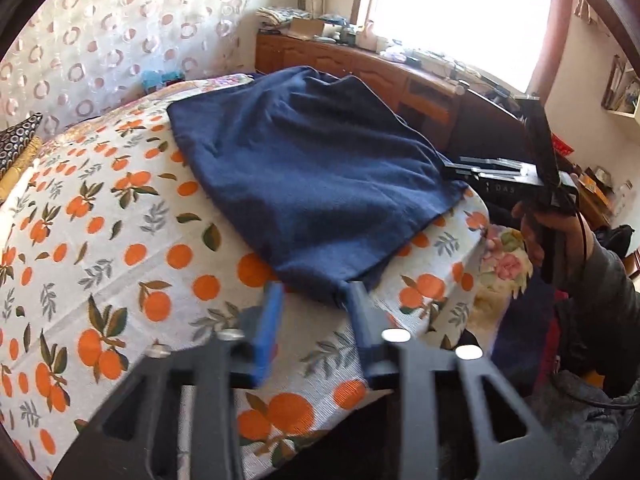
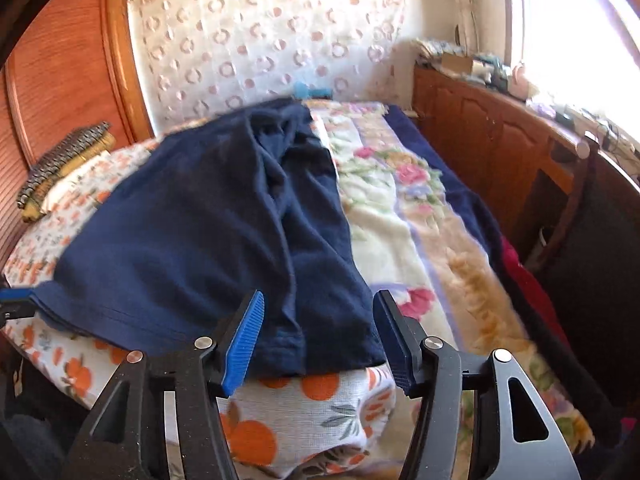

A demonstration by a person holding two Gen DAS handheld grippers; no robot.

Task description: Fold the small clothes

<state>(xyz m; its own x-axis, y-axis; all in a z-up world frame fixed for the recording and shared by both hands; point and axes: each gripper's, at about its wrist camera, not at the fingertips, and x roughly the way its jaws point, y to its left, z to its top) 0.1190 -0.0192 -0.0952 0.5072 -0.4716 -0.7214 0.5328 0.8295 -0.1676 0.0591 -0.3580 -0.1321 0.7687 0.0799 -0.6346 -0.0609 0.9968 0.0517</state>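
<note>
A navy blue garment point(image 1: 312, 168) lies spread on an orange-print cloth point(image 1: 104, 240) over a bed. My left gripper point(image 1: 316, 300) is open, its blue pads on either side of the garment's near corner. In the right wrist view the garment point(image 2: 208, 224) lies wrinkled, its hem toward me. My right gripper point(image 2: 320, 320) is open, with the hem's right corner between the pads. The right gripper also shows in the left wrist view point(image 1: 516, 176), at the garment's right edge. The left gripper's tip point(image 2: 12, 300) shows at the garment's left corner.
A floral blanket point(image 2: 400, 208) covers the bed to the right of the orange-print cloth. A wooden cabinet point(image 2: 492, 136) with clutter stands under the bright window. A patterned curtain point(image 2: 264, 40) hangs behind. A folded patterned item point(image 2: 64, 164) lies at the far left by a wooden wardrobe point(image 2: 68, 60).
</note>
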